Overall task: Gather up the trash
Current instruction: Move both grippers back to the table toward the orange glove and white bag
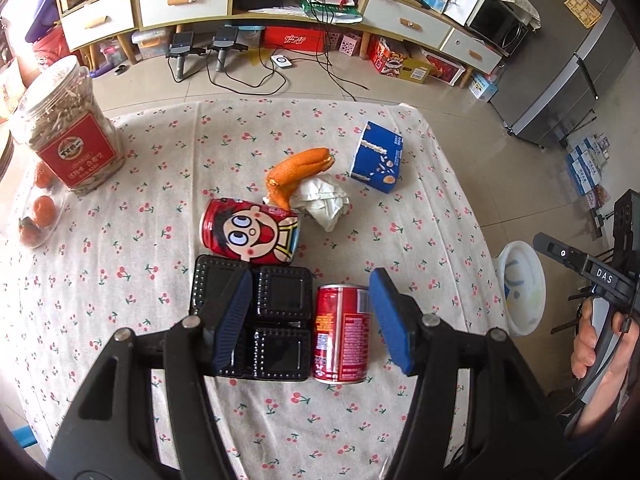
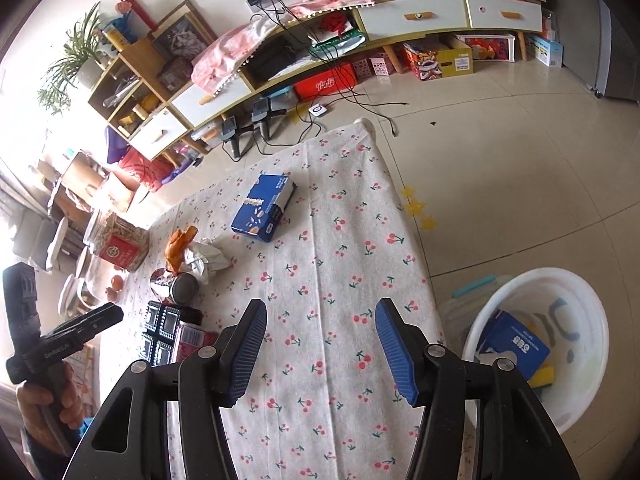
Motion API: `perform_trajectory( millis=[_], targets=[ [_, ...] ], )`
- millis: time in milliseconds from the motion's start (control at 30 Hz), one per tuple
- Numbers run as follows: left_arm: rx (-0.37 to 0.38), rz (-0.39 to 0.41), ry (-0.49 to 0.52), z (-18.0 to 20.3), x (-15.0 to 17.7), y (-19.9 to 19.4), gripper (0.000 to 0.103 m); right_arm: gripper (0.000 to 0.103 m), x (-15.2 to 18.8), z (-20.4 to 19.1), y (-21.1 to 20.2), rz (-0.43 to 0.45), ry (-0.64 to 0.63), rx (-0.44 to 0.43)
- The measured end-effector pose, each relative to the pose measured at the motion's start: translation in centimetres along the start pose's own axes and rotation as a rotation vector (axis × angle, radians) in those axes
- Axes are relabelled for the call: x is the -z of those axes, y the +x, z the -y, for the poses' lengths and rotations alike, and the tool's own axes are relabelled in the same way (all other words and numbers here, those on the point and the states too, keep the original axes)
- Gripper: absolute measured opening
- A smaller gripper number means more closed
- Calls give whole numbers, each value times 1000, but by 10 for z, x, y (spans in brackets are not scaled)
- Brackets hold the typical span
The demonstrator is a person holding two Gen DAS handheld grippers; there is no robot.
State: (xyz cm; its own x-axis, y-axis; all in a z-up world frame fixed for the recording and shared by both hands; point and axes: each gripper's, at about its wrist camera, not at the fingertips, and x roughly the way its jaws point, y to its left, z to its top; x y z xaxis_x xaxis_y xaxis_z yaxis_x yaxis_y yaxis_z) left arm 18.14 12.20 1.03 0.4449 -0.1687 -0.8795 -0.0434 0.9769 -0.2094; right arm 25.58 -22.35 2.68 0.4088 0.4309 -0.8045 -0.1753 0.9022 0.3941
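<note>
Between the ribbed blue fingers [image 1: 236,320] of the left gripper [image 1: 312,320], which stand apart and grip nothing, lie a glossy black plastic tray [image 1: 280,300] with studded rims and square wells and, touching its right side, a red drink can [image 1: 340,336] on its side. Just beyond the tray lies a second red can [image 1: 250,230] printed with a cartoon face, then a curled piece of orange peel [image 1: 298,172] resting against a crumpled white tissue [image 1: 324,200], and farther off a blue cardboard carton [image 1: 378,158]. All sit on the desk [image 1: 160,160], covered in a pale cloth with a cherry print. At the far left stands a clear jar [image 1: 68,124] with a red label.

The right gripper [image 2: 320,348] hangs over bare cloth near the desk's right edge, its fingers [image 2: 398,348] spread and empty. On the tiled floor beside that edge sits a round white plastic basin [image 2: 592,320] holding a blue box [image 2: 516,344] and something yellow.
</note>
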Motion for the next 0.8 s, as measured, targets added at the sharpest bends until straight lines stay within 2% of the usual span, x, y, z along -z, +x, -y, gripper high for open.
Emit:
perform_trajectory(
  millis=[233, 367, 467, 567, 667, 800],
  targets=[
    [-16, 1, -21, -20, -9, 7, 62, 58, -18, -12, 28, 0, -9, -6],
    [-5, 5, -6, -19, -18, 19, 63, 58, -26, -14, 52, -23, 20, -37],
    [10, 6, 4, -14, -31, 33, 64, 58, -31, -19, 70, -42, 32, -29],
    [0, 21, 37, -8, -44, 43, 69, 58, -34, -25, 88, -59, 37, -35],
    [-28, 35, 78, -3, -53, 54, 69, 58, -39, -30, 102, -73, 35, -46],
    [-42, 40, 116, 0, -62, 67, 69, 58, -46, -34, 116, -83, 60, -104]
  ],
)
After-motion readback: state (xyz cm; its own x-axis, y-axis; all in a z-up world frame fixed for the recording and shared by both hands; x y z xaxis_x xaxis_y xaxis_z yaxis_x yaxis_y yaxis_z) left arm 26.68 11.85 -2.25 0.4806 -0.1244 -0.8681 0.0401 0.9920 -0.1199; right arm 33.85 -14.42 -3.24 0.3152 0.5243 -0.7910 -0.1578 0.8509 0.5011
